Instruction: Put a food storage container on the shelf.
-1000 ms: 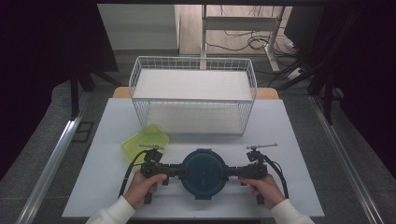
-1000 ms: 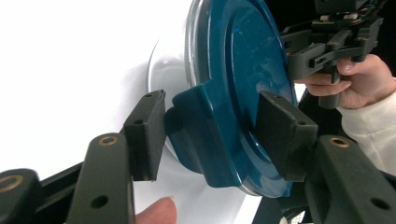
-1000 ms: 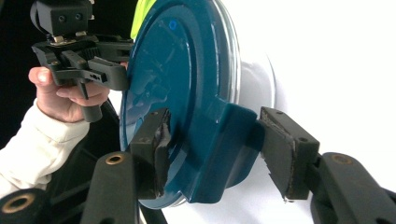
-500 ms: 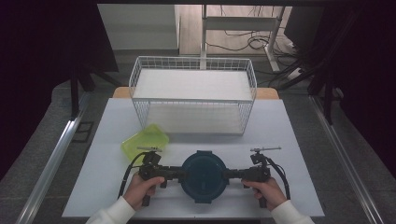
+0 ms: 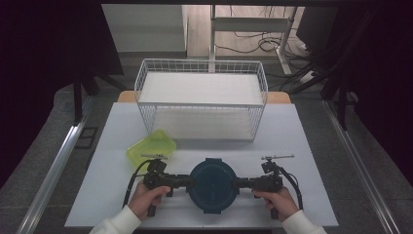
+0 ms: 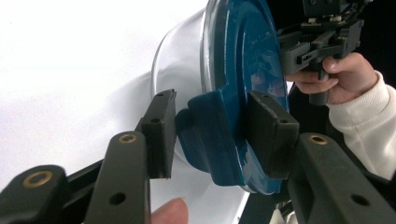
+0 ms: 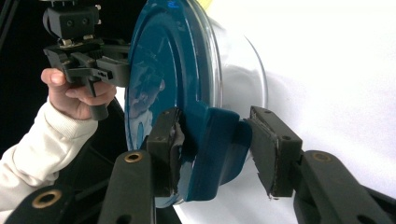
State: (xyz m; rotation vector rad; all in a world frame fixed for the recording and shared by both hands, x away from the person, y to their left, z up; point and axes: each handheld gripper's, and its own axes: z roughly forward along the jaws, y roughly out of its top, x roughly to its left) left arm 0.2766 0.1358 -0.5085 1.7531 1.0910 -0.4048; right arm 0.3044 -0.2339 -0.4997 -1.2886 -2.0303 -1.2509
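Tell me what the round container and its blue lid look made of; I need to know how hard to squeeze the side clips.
The container looks like clear glass, perhaps hard plastic: it is see-through, with a bright shiny rim. The blue lid and its clip look like glossy moulded plastic, since they throw soft reflections and have rounded edges.

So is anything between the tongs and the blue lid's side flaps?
No. The left tongs and right tongs already straddle the flaps of the round blue lid on its clear glass bowl.
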